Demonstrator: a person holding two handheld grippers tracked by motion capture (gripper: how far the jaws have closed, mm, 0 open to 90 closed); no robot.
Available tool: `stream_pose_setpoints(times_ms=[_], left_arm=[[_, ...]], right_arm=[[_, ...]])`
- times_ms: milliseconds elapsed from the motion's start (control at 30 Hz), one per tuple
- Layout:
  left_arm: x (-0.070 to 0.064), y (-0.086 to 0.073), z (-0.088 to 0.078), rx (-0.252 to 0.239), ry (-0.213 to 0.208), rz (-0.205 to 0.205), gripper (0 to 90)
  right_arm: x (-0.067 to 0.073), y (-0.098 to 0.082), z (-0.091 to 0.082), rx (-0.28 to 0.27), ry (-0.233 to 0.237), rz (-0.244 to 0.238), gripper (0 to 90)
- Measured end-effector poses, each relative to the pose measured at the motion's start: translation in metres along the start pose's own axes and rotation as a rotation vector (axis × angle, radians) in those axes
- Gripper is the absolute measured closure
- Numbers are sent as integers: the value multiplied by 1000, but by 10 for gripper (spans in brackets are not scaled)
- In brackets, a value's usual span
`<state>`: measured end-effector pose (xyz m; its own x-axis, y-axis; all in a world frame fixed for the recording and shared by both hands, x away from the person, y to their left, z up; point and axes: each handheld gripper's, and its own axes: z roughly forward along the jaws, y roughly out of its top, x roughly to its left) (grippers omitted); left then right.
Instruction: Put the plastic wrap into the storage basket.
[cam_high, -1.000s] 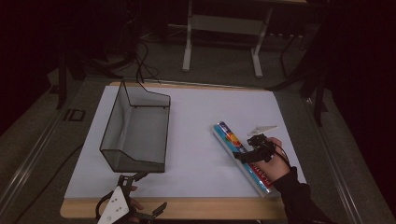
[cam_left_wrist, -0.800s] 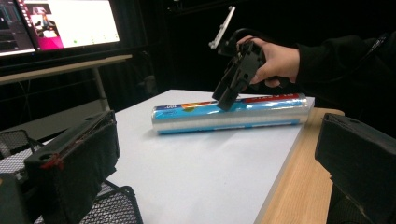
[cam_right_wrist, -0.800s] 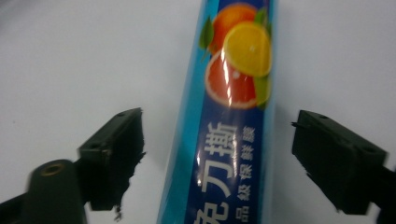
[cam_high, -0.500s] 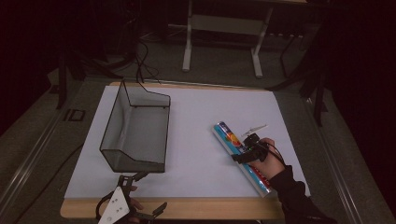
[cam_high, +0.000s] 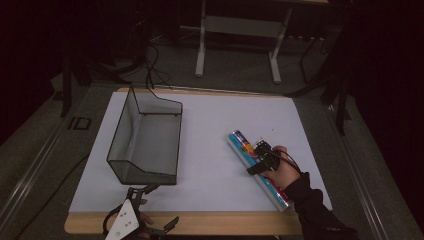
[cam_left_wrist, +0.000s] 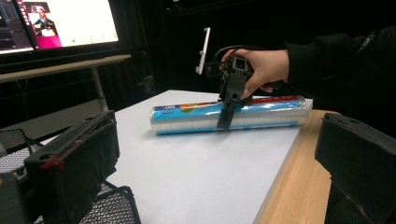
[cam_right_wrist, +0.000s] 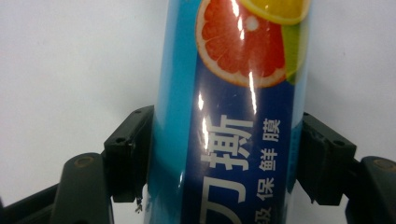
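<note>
The right hand, in a dark sleeve, is reaching in from five o'clock and pointing the right gripper down over a long blue cling-film roll with a grapefruit print, lying at four o'clock on the white table sheet. Its jaws are straddling the roll, pads at both sides. The left gripper is idling at seven o'clock by the black wire-mesh basket, jaws spread apart.

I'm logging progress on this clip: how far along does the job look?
Early. The right gripper is down on the roll of cling film, fingers on both sides of it. The roll lies on the table; the wire basket holds nothing. The left gripper waits open.
</note>
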<state>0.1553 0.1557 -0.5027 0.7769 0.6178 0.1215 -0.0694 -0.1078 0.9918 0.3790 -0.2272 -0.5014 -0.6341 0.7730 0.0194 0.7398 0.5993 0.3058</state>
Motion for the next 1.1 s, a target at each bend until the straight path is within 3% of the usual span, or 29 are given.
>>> stream_pose_setpoints(times_ms=[167,300,467,667,1100], left_arm=[[0,0,1,4,-3,-1,4],[-1,0,1,2,-3,-1,4],[0,0,2,0,2,-3,4],[1,0,2,-1,3,-3,4],[1,0,2,-1,3,-2,4]], right_arm=[[2,4,2,42,-13,12,296],[3,6,3,52,-25,61,312],[7,2,2,5,-51,73,317],[0,-2,-8,-41,-15,109,318],[-2,3,-36,-134,-11,126,319]])
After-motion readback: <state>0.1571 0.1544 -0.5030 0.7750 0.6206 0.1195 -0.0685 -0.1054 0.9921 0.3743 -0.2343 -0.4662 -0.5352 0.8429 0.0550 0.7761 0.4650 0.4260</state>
